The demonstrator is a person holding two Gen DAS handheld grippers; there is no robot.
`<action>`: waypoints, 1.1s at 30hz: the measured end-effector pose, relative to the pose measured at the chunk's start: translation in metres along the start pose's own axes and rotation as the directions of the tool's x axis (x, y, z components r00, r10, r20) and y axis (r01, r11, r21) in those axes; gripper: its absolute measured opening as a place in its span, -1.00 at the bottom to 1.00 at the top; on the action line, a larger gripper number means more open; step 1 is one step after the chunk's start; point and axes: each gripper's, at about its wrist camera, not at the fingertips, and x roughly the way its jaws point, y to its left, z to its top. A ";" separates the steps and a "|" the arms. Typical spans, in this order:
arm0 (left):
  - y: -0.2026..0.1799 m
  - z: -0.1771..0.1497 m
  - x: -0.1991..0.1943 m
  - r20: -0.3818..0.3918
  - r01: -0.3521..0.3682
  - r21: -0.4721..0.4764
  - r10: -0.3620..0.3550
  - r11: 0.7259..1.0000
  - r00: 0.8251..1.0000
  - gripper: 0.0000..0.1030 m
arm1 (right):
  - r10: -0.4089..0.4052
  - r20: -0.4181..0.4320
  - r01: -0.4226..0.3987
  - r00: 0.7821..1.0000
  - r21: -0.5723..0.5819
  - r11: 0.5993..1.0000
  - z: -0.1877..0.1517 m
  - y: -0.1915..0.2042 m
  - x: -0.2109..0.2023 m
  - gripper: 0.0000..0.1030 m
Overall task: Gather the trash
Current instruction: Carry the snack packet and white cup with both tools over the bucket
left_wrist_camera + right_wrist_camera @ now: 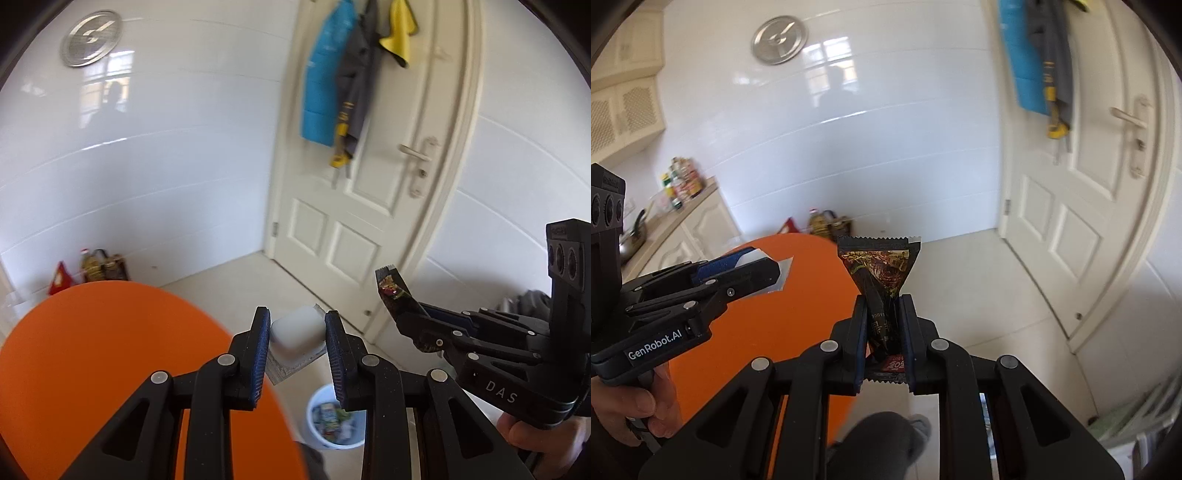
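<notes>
My left gripper (297, 332) is shut on a white plastic blister cup (295, 334) with a silvery foil backing, held in the air past the edge of the orange table (92, 354). It also shows in the right wrist view (764, 267). My right gripper (882, 301) is shut on a dark snack wrapper (879, 269) with a serrated top edge. In the left wrist view the right gripper (391, 291) holds the wrapper (389, 288) to the right. A white trash bin (334, 417) with several wrappers inside stands on the floor below both grippers.
A white panelled door (369, 206) with hanging clothes is ahead. Bags and bottles (99, 266) stand against the white tiled wall. A counter with bottles and a pan (665, 206) is at far left. The person's leg (879, 446) is below the right gripper.
</notes>
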 end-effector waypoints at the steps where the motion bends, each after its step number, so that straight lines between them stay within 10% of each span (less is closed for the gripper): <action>1: -0.009 0.001 0.008 -0.011 0.020 0.012 -0.020 1.000 1.000 -0.50 | -0.020 0.000 0.020 1.000 0.014 1.000 -0.003 -0.014 -0.005 -0.70; 11: -0.079 -0.029 0.102 -0.228 0.177 0.072 -0.156 0.982 0.961 -0.50 | -0.134 -0.109 0.155 0.985 0.203 0.967 -0.050 -0.142 0.002 -0.70; 26: -0.077 -0.083 0.250 -0.573 0.171 0.025 -0.126 0.985 0.810 -0.43 | -0.042 -0.317 0.200 0.947 0.486 0.851 -0.132 -0.261 0.116 -0.59; 29: -0.074 -0.095 0.264 -0.616 0.146 0.015 -0.106 0.989 0.780 0.20 | -0.026 -0.335 0.213 0.942 0.536 0.817 -0.145 -0.278 0.131 -0.17; 33: -0.070 -0.104 0.263 -0.628 0.093 0.031 -0.053 0.995 0.776 0.48 | -0.041 -0.364 0.249 0.930 0.546 0.800 -0.157 -0.281 0.144 0.62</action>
